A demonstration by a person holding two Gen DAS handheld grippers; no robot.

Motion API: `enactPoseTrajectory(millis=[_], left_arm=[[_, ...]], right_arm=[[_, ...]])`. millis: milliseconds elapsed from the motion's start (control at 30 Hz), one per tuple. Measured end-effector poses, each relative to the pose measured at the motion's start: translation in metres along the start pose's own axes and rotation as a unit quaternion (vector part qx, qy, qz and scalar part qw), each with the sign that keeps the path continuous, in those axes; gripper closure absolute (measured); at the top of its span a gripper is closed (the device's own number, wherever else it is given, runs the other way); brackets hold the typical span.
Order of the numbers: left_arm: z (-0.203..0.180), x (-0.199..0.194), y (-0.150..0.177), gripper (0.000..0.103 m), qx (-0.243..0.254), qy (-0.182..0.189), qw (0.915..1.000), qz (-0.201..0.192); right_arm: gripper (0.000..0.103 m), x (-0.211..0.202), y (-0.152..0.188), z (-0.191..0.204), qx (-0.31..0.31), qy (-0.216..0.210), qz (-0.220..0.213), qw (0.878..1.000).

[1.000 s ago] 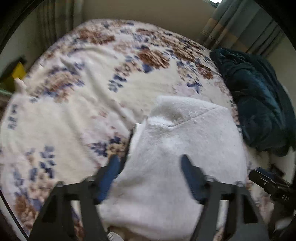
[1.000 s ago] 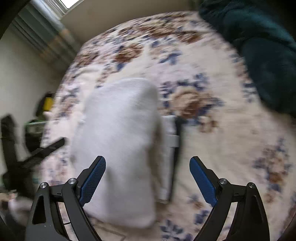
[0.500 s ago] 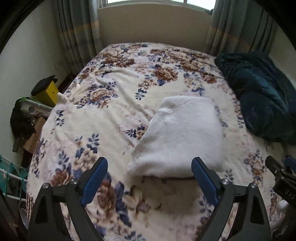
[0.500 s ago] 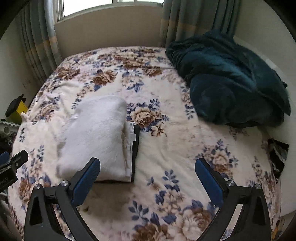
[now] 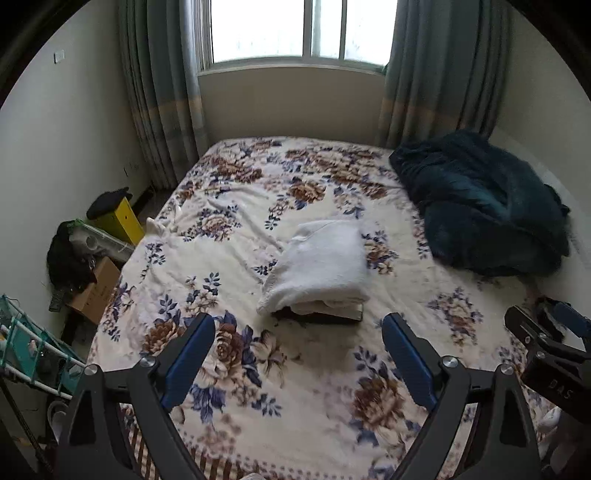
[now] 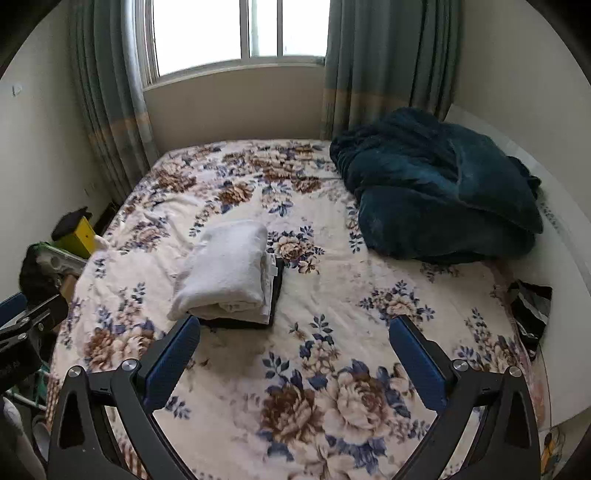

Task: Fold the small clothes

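Room: bedroom, window (image 5: 295, 29) at 12 o'clock, curtains either side, floral bedspread (image 5: 258, 387) filling the view.
Garment: white folded garment (image 5: 321, 264) near mid-bed, resting on a thin dark folded piece (image 6: 275, 291) that shows along its near and right edges.
Clutter: dark teal blanket (image 6: 443, 192) heaped at 2 o'clock, well apart from the stack.
Left gripper (image 5: 295, 363): jaws spread wide, nothing between them, clear of the cloth; they have just been opening.
Right gripper (image 6: 295, 363): jaws wide apart and empty, likewise just been opening.
Handling: looks soft, plush, light and limp; probably slumps if lifted by one corner.
Hold: pinch the thick rolled near edge at 6 o'clock, both layers together.
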State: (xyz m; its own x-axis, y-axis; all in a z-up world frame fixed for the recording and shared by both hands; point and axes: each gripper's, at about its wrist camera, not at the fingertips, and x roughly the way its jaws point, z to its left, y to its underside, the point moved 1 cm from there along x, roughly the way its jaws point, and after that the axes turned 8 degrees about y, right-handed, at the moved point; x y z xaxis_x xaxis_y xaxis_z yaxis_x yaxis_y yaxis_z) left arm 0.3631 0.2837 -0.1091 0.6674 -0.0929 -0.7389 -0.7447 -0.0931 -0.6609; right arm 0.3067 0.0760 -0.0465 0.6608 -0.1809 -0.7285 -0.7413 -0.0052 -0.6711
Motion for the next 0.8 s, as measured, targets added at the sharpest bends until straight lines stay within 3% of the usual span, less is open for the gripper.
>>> enactPoseTrajectory(millis=[233, 400, 667, 700, 800], left_arm=[[-0.026, -0.099, 0.024, 0.011, 0.005, -0.012, 0.9990, -0.044], [-0.032, -0.142, 0.041, 0.011, 0.004, -0.008, 0.9983, -0.057], [-0.030, -0.178, 0.058, 0.010, 0.006, -0.019, 0.9970, -0.074], [-0.029, -0.181, 0.060, 0.003, 0.007, -0.016, 0.9970, -0.076], [-0.025, -0.186, 0.063, 0.002, 0.010, -0.024, 0.9959, -0.086]], right_arm=[[0.000, -0.123, 0.024, -0.038, 0.003, -0.024, -0.039, 0.999], [0.000, -0.194, 0.039, -0.055, 0.000, -0.031, -0.069, 0.997], [0.000, -0.261, 0.058, -0.064, 0.002, -0.028, -0.083, 0.996], [0.000, -0.265, 0.060, -0.064, 0.001, -0.026, -0.083, 0.996], [0.000, -0.274, 0.062, -0.065, -0.001, -0.022, -0.089, 0.996]])
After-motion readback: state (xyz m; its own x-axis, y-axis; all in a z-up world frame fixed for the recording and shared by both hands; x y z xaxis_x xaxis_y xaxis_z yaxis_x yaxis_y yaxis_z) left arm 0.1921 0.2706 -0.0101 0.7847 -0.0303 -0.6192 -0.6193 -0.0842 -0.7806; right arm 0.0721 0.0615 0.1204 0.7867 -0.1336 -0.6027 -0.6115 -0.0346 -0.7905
